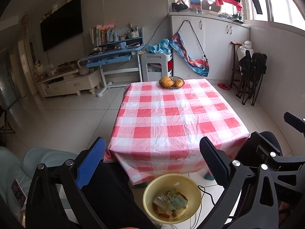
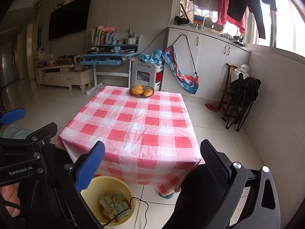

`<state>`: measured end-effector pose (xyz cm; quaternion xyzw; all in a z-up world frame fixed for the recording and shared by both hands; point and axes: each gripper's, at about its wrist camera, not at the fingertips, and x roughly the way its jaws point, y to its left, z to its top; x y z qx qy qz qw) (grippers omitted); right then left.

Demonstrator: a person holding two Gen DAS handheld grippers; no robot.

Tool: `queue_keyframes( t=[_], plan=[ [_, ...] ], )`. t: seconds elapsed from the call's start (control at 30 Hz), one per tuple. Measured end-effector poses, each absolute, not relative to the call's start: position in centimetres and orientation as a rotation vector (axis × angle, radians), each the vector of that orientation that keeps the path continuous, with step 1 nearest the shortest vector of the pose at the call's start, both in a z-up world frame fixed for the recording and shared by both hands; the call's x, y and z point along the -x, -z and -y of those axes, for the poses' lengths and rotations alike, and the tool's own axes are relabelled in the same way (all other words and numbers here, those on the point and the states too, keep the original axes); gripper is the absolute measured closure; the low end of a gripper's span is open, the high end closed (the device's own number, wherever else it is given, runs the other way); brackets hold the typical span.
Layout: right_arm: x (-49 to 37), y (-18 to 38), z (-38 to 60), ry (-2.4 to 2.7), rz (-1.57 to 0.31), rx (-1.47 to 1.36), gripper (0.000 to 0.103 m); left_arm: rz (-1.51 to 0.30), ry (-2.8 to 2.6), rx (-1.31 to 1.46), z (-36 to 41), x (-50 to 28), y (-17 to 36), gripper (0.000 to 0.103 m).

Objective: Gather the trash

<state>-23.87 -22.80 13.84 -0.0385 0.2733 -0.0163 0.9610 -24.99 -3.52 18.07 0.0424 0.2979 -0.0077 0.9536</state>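
Checked table [image 1: 171, 118]: fruit bowl [image 1: 172, 82] at far edge.

My count: one yellow basin [image 1: 150, 190], one fruit basket [image 1: 172, 82] holding three mangoes [image 1: 165, 81], one bench [image 1: 171, 118].

- My left gripper [image 1: 152, 164]: one blue finger, one black finger, black frame.
- My right gripper [image 2: 152, 164]: same blue and black pair.
- Tablecloth [image 1: 171, 118]: red and white checks, pink where they cross.
- Basin [image 1: 150, 189] on floor at table's near edge: pale yellow; trash [image 1: 170, 200] inside green, white, orange.
- Mangoes [image 1: 166, 81] at table's far edge: yellow-orange, in dark bowl [image 1: 182, 84].
- Floor [image 1: 76, 114]: white tiles.
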Motion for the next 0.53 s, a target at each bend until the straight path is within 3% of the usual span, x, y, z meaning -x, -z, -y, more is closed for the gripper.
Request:
queue_keyframes(
  t=[0.13,0.53],
  plan=[
    [24.0,-13.2,21.8,0.028,-0.562,0.078,0.007,-0.581,-0.055,-0.089,2.3,25.0,-18.1,0.007],
    [16.2,-9.7,20.7,-0.044,-0.695,0.107,0.007,-0.728,-0.102,-0.023,-2.0,20.9,-15.4,0.007]
  ],
)
